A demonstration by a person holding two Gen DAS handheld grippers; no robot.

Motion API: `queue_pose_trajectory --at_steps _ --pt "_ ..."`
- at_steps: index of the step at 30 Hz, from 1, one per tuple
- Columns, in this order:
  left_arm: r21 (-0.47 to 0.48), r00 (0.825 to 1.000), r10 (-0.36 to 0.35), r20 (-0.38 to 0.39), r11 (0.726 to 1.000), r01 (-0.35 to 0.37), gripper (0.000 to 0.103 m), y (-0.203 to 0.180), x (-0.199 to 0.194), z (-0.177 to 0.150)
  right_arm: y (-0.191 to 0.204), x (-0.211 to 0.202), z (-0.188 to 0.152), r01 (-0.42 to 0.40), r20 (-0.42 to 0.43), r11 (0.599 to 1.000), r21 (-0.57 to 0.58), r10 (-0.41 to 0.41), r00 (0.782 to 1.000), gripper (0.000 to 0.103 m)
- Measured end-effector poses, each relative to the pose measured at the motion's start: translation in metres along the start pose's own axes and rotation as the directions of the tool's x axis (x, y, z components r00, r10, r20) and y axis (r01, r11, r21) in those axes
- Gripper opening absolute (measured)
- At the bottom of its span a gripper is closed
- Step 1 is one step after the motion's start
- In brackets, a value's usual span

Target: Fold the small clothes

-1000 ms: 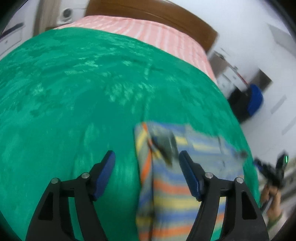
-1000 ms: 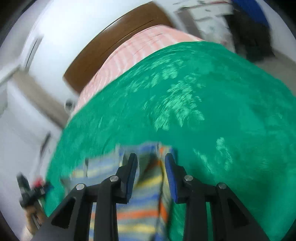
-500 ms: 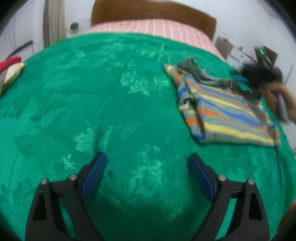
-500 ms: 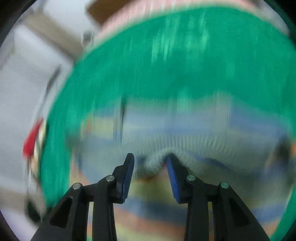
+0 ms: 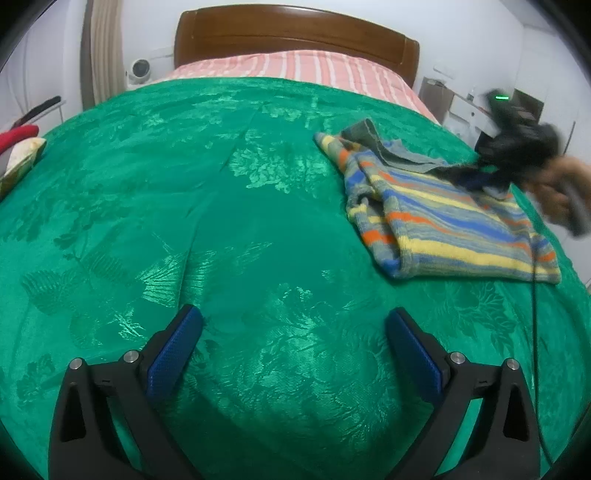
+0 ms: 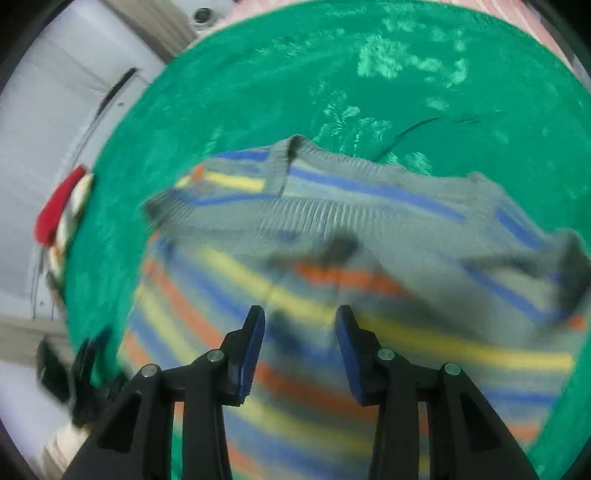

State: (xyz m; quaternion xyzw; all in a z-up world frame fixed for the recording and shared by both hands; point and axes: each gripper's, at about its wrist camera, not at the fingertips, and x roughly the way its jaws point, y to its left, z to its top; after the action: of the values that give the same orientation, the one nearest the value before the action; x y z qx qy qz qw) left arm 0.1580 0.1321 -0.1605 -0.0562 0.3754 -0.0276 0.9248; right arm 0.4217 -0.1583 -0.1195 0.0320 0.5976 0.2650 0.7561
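Observation:
A small striped knit sweater (image 5: pixel 439 218), grey with blue, yellow and orange bands, lies folded on the green bedspread (image 5: pixel 221 206) at the right. My left gripper (image 5: pixel 295 332) is wide open and empty, well back from the sweater over bare bedspread. My right gripper (image 6: pixel 300 332) hovers just above the sweater (image 6: pixel 332 266) with its jaws apart and nothing between them. In the left wrist view the right gripper (image 5: pixel 517 147) shows blurred at the sweater's far right edge.
A wooden headboard (image 5: pixel 295 33) and a pink striped sheet (image 5: pixel 295 70) are at the far end. A red and patterned item (image 5: pixel 18 147) lies at the bed's left edge. Furniture (image 5: pixel 461 103) stands to the right of the bed.
My left gripper has pulled back and away from the sweater and opened wider. My right gripper has let go of the fold of sweater it pinched and opened.

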Motion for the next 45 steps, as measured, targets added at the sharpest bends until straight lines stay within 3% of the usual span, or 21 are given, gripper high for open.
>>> queue_pose_trajectory --at_steps 2,5,7,9,11,13,17,19,21,23,26,29,32,34,36,37,38,41,43,45 --pt "-0.001 1.0 -0.002 0.001 1.0 0.002 0.101 0.001 0.0 -0.001 -0.012 0.022 0.029 0.01 0.057 0.997 0.075 -0.014 0.998 0.04" --pt "-0.003 1.0 -0.006 0.005 1.0 0.006 0.101 0.002 0.0 -0.002 -0.018 0.004 0.058 0.027 0.312 0.983 0.182 -0.084 0.946 0.041" --pt "-0.004 1.0 -0.011 0.008 1.0 0.011 0.101 0.002 0.0 -0.002 -0.013 -0.015 0.057 -0.037 0.393 0.979 0.2 -0.046 0.918 0.041" --pt "-0.006 1.0 -0.021 0.009 1.0 0.021 0.101 0.003 0.0 -0.003 0.0 -0.03 0.046 -0.062 0.392 0.988 0.141 0.001 0.92 0.041" --pt "-0.005 1.0 -0.021 0.012 1.0 0.021 0.101 0.003 0.0 -0.003 0.019 -0.035 0.03 -0.044 0.321 0.998 0.033 0.031 0.947 0.045" --pt "-0.002 1.0 -0.018 0.012 1.0 0.018 0.101 0.002 0.001 -0.004 0.041 -0.024 0.014 -0.06 0.183 0.995 -0.083 0.074 0.98 0.046" --pt "-0.001 1.0 -0.018 0.013 1.0 0.018 0.101 0.002 0.0 -0.004 0.077 0.029 0.006 -0.059 0.013 0.984 -0.166 0.062 0.998 0.046" --pt "-0.001 1.0 -0.017 0.012 1.0 0.017 0.102 0.002 0.0 -0.004 0.08 0.053 0.017 -0.02 0.045 0.99 -0.142 0.027 0.999 0.046" --pt "-0.002 1.0 -0.018 0.013 1.0 0.018 0.102 0.002 0.0 -0.004 0.079 0.062 0.036 0.024 0.153 0.996 -0.087 -0.011 0.988 0.046" --pt "-0.002 1.0 -0.018 0.013 1.0 0.018 0.102 0.002 0.0 -0.004 0.076 0.049 0.045 0.059 0.276 0.998 -0.021 -0.051 0.96 0.047" --pt "-0.003 1.0 -0.021 0.014 1.0 0.021 0.102 0.002 0.0 -0.004 0.068 0.016 0.035 0.012 0.333 1.0 -0.018 -0.005 0.943 0.047" --pt "-0.003 1.0 -0.021 0.015 1.0 0.021 0.102 0.002 0.0 -0.004 0.055 -0.02 0.006 0.014 0.335 0.998 -0.068 0.009 0.942 0.05" --pt "0.0 1.0 -0.017 0.015 1.0 0.017 0.102 0.002 0.0 -0.004 0.015 -0.053 -0.035 0.03 0.339 0.997 -0.069 -0.005 0.941 0.059" --pt "0.002 1.0 -0.013 0.014 1.0 0.013 0.102 0.001 0.0 -0.004 -0.026 -0.06 -0.053 0.074 0.327 0.997 -0.002 -0.07 0.942 0.059" --pt "0.006 1.0 -0.008 0.013 1.0 0.008 0.102 0.0 0.001 -0.004 -0.082 -0.056 -0.072 0.181 0.275 0.976 0.118 -0.208 0.939 0.059" --pt "0.007 1.0 -0.005 0.012 1.0 0.005 0.102 -0.001 0.001 -0.004 -0.104 -0.054 -0.075 0.225 0.25 0.96 0.167 -0.262 0.932 0.056" --pt "0.009 1.0 -0.001 0.012 1.0 0.001 0.102 -0.002 0.001 -0.004 -0.125 -0.057 -0.083 0.255 0.243 0.941 0.223 -0.307 0.92 0.043" --pt "0.01 1.0 0.003 0.013 1.0 -0.004 0.102 -0.004 0.0 -0.005 -0.153 -0.096 -0.116 0.249 0.331 0.898 0.363 -0.374 0.866 0.045" --pt "0.012 1.0 0.005 0.012 1.0 -0.006 0.102 -0.005 0.0 -0.005 -0.141 -0.115 -0.136 0.195 0.384 0.922 0.333 -0.322 0.865 0.047" --pt "0.013 1.0 0.007 0.013 1.0 -0.007 0.102 -0.006 0.0 -0.005 -0.117 -0.125 -0.156 0.145 0.409 0.958 0.247 -0.239 0.881 0.055"
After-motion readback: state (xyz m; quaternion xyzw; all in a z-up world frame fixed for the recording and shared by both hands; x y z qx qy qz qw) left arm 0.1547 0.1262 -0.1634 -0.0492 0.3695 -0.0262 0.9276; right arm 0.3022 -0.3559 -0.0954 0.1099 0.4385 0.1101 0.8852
